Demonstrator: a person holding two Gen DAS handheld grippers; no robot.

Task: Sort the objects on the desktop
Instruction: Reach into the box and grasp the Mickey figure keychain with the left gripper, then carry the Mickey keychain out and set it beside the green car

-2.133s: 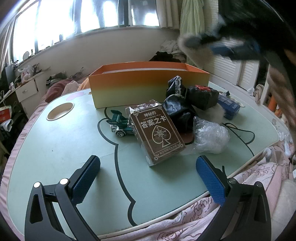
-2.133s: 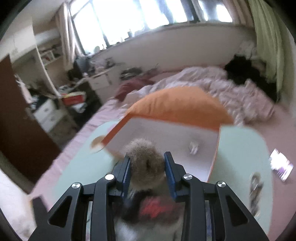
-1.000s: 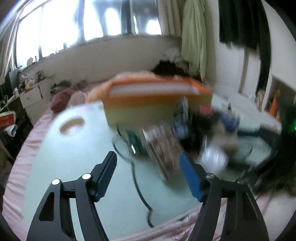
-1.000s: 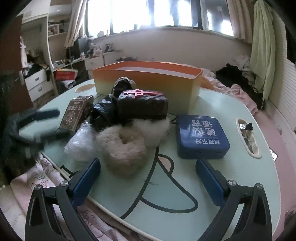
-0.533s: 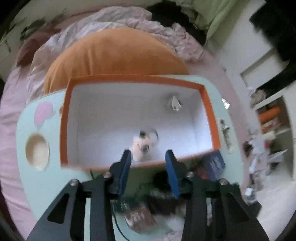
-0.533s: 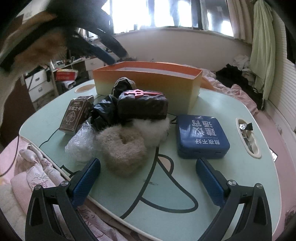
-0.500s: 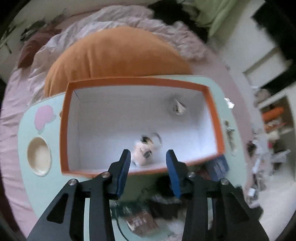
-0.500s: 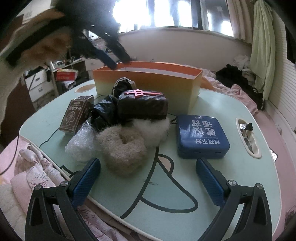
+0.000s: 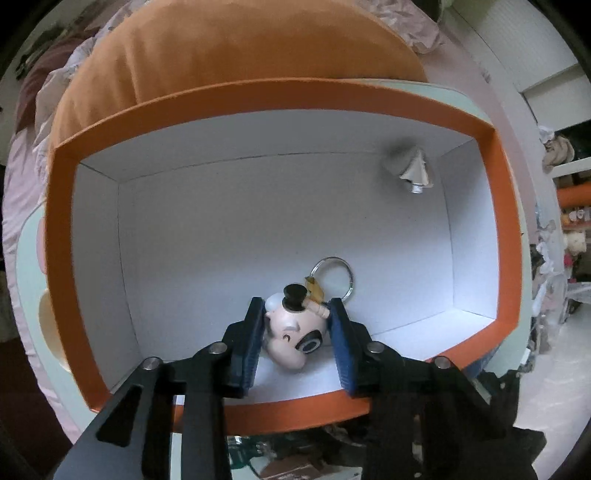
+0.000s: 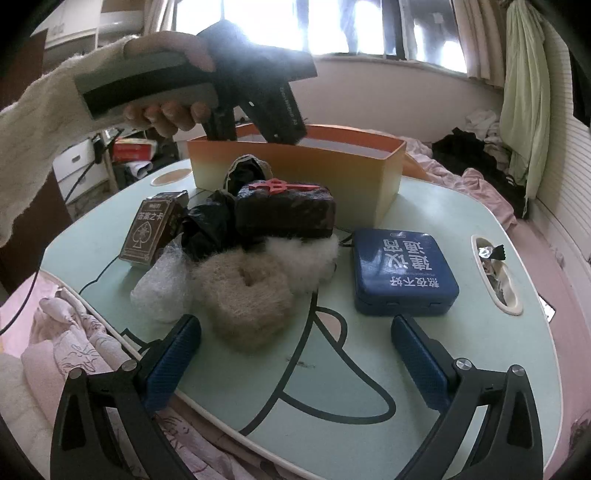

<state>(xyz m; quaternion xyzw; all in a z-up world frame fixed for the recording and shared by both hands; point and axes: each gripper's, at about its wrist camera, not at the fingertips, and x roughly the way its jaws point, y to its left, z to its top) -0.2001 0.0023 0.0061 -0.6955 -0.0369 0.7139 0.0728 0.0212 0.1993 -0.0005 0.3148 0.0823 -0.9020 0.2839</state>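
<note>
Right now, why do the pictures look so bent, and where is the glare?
Both views are fisheye, so the orange box rim bows in the left wrist view. In the right wrist view the windows are blown out white, hazing the left claw's body; the blue case stays sharp.

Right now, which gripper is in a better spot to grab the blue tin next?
Right. The right gripper is open, empty and low over the table, with the blue tin just ahead. The left gripper is down inside the orange box, its jaws just closing around a keychain figure.
</note>
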